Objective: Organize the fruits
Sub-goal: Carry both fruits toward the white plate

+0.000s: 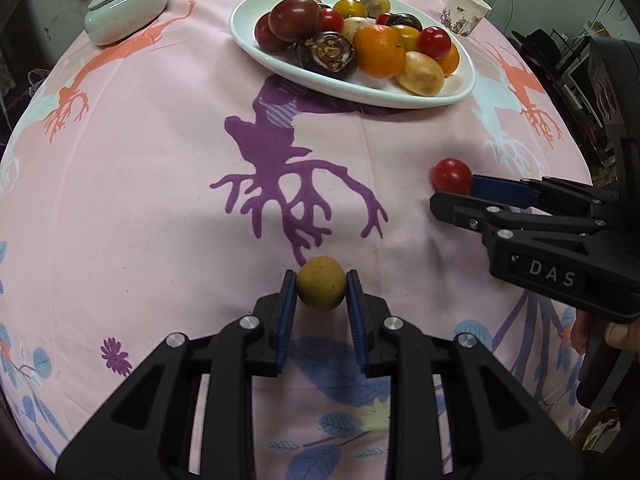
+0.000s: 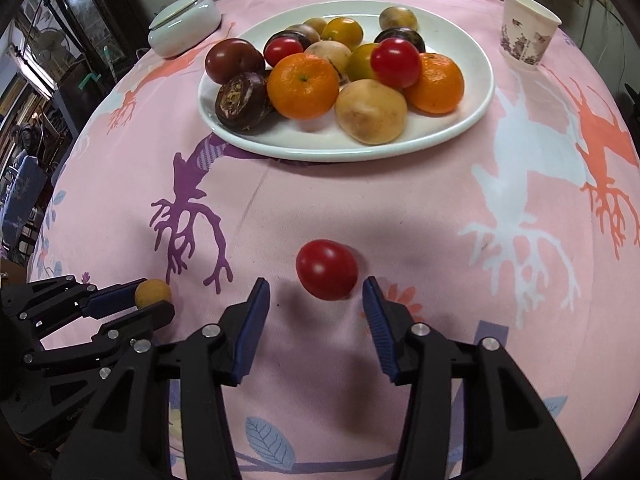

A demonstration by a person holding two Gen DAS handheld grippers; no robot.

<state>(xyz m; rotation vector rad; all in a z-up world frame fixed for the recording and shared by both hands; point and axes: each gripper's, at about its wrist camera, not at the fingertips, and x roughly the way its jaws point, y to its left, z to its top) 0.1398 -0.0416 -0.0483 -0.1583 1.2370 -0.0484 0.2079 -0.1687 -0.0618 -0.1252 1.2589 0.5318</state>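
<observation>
My left gripper [image 1: 321, 280] is shut on a small round yellow-brown fruit [image 1: 321, 289] just above the pink tablecloth; it also shows in the right wrist view [image 2: 152, 293]. My right gripper [image 2: 316, 292] is open, its blue pads on either side of a red tomato [image 2: 327, 269] lying on the cloth, not touching it. In the left wrist view the tomato [image 1: 453, 176] sits at the right gripper's tips [image 1: 456, 194]. A white oval plate [image 1: 460, 94] [image 2: 476, 112] at the back holds several fruits: oranges, tomatoes, plums, a mangosteen.
A lidded pale green ceramic dish [image 1: 124, 8] [image 2: 184, 24] stands at the back left. A paper cup [image 1: 466, 10] [image 2: 528, 28] stands at the back right. The round table's pink cloth [image 1: 160, 184] has tree and deer prints. Room clutter lies beyond the edges.
</observation>
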